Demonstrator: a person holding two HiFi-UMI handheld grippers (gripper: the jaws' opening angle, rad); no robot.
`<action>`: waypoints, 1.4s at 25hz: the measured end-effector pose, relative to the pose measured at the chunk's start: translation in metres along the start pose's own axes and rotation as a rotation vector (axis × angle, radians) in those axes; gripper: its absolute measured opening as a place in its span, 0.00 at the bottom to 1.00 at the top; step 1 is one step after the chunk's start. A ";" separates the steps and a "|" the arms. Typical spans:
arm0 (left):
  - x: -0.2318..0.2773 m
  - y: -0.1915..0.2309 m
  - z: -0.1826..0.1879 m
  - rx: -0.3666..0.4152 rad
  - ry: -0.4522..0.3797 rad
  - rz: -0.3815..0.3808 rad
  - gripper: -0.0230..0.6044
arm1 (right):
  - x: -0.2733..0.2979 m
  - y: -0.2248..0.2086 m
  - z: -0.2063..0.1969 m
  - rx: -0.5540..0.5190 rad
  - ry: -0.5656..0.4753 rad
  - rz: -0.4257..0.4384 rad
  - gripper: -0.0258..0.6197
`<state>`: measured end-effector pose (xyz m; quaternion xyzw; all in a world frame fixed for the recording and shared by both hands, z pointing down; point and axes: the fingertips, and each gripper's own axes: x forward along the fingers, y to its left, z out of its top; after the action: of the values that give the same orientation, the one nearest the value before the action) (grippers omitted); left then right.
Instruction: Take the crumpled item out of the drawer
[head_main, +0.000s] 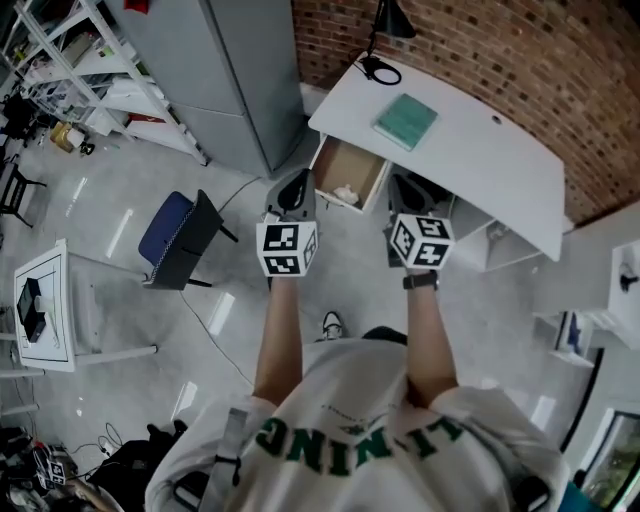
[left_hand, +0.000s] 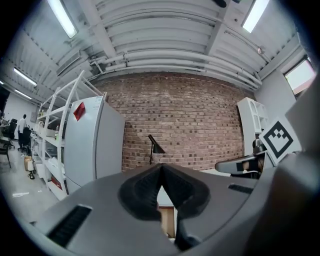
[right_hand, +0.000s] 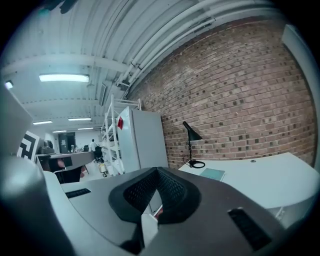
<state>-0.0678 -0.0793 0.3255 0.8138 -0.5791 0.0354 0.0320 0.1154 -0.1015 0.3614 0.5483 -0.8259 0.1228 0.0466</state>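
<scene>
- The drawer (head_main: 352, 160) under the desk (head_main: 470, 140) is open; the crumpled item (head_main: 345, 194) lies inside, untouched.
- The left gripper (head_main: 293, 192) and right gripper (head_main: 408, 196) have their jaws closed and empty, just short of the drawer.
- Reaching, grasping and lifting out all remain.

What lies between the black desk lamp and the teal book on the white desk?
Nothing: head view shows bare white desk between black desk lamp and teal book.

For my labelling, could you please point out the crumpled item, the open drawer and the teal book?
crumpled item (head_main: 346, 193): head view, its pale middle.
open drawer (head_main: 345, 162): head view, bare wooden floor.
teal book (head_main: 406, 121): head view, centre of its cover.
</scene>
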 end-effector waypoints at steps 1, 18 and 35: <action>0.006 0.007 -0.002 0.001 0.001 0.006 0.04 | 0.009 0.002 -0.001 -0.002 0.004 0.003 0.04; 0.132 0.074 -0.078 -0.078 0.094 0.092 0.04 | 0.162 -0.030 -0.039 -0.014 0.145 0.094 0.04; 0.258 0.106 -0.169 -0.080 0.237 0.103 0.04 | 0.292 -0.064 -0.178 -0.133 0.497 0.232 0.05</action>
<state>-0.0870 -0.3405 0.5196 0.7712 -0.6133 0.1097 0.1308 0.0490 -0.3407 0.6045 0.3989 -0.8527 0.2036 0.2691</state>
